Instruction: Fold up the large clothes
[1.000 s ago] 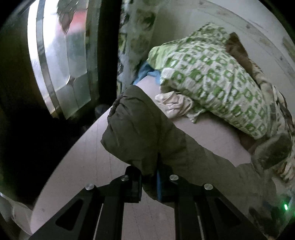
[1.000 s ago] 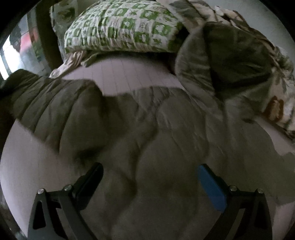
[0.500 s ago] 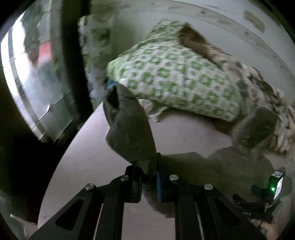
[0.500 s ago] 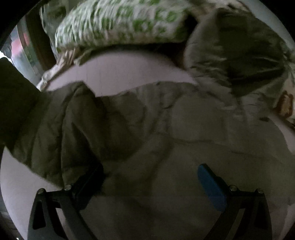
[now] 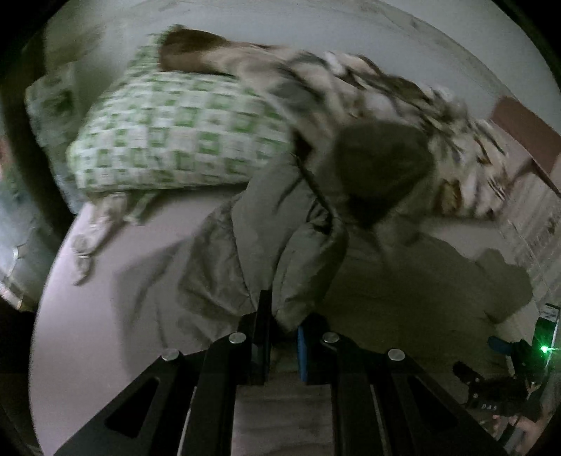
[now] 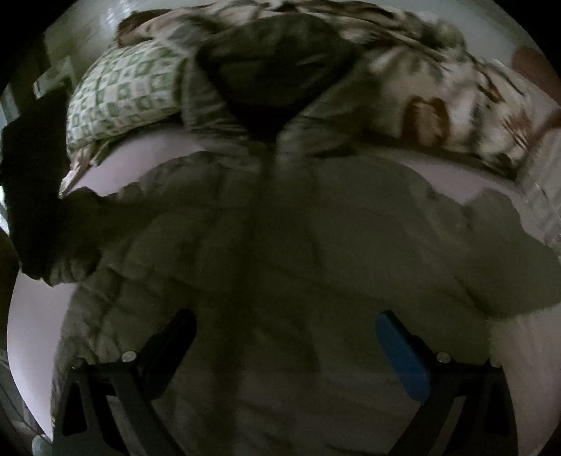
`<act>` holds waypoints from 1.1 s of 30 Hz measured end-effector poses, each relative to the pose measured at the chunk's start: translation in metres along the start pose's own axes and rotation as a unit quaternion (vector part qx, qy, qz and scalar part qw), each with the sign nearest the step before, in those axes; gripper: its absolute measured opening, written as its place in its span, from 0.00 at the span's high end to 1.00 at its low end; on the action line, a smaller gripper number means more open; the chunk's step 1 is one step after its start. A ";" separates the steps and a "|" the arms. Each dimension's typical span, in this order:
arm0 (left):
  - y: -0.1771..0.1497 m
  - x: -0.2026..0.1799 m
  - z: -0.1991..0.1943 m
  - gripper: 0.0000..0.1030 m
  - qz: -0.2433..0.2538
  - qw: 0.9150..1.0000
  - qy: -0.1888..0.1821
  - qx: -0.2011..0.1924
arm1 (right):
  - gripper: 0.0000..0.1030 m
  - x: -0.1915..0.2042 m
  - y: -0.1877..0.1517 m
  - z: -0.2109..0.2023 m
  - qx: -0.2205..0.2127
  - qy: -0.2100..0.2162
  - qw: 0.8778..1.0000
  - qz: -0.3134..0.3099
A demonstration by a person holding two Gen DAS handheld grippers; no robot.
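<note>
Left gripper (image 5: pixel 283 336) is clamped tight on a fold of the olive puffer jacket (image 5: pixel 294 270), black finger on one side and blue pad on the other, with the sleeve fabric bunched up right between them. It's angled steeply down toward the bed, and the pinched sleeve lies folded inward over the jacket's body. Right gripper (image 6: pixel 285 347) is a different story: fingers spread wide, nothing between them, just hovering over the middle of the jacket and also tipped well downward. You can spot that same gripper at the lower right edge of the left wrist view, with a small green light on it.

The jacket itself is laid out across a pale pinkish sheet (image 5: pixel 87 315), taking up most of the mattress in the right wrist view. Its hood (image 6: pixel 277 80) sits at the far end, dark lining showing, resting against the bedding pile.

Behind that there's a green-and-white checked pillow (image 5: pixel 175 140) on the left, and a brown-and-cream patterned blanket (image 5: pixel 403 94) heaped along the back toward the right. Some crumpled light cloth (image 5: pixel 105 224) pokes out from under the pillow. Plain pale wall (image 5: pixel 350 24) behind everything. Room is pretty dim and both views are motion-blurred, so finer detail is hard to make out.
</note>
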State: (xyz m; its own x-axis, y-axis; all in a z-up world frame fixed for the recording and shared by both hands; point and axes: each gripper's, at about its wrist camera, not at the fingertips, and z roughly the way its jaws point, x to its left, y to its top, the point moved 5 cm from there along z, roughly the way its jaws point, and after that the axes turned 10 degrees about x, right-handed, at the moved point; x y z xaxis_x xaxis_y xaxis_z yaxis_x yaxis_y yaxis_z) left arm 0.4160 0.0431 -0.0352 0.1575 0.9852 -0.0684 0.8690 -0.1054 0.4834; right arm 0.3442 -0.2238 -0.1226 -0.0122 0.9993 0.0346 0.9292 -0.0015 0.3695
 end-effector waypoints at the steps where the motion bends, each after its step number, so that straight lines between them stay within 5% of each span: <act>1: -0.002 -0.013 0.006 0.88 0.005 1.000 -0.005 0.003 | 0.00 -0.009 -0.001 -0.002 0.000 -0.001 1.000 0.004; 10: -0.011 -0.154 0.081 0.88 0.050 0.995 -0.065 0.051 | 0.00 -0.087 -0.023 -0.007 -0.007 -0.010 0.998 0.055; 17: -0.024 -0.217 0.121 0.88 0.083 0.992 -0.064 0.075 | 0.00 -0.126 -0.032 -0.004 -0.006 -0.024 0.996 0.083; 20: -0.027 -0.223 0.129 0.86 0.081 0.991 -0.056 0.087 | 0.00 -0.133 -0.036 -0.003 -0.005 -0.028 0.996 0.090; 22: -0.026 -0.227 0.135 0.69 0.080 0.989 -0.067 0.107 | 0.00 -0.136 -0.037 -0.001 -0.004 -0.029 0.995 0.093; 23: -0.028 -0.227 0.135 0.50 0.080 0.988 -0.074 0.112 | 0.00 -0.137 -0.037 0.001 -0.003 -0.030 0.995 0.095; 24: -0.029 -0.224 0.131 0.41 0.080 0.987 -0.082 0.111 | 0.00 -0.139 -0.037 0.002 -0.002 -0.031 0.995 0.096; 33: -0.019 -0.163 0.071 0.31 0.067 0.993 -0.083 0.058 | 0.00 -0.128 -0.031 0.004 -0.006 -0.024 0.996 0.085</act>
State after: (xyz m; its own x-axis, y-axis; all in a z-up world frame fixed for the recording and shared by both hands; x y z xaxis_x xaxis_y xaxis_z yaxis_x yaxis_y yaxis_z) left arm 0.4074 -0.1255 -0.0947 0.3420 0.9263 -0.1581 0.8817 -0.2582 0.3948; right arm 0.3182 -0.3512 -0.1421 0.1622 0.9853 0.0534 0.9118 -0.1703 0.3737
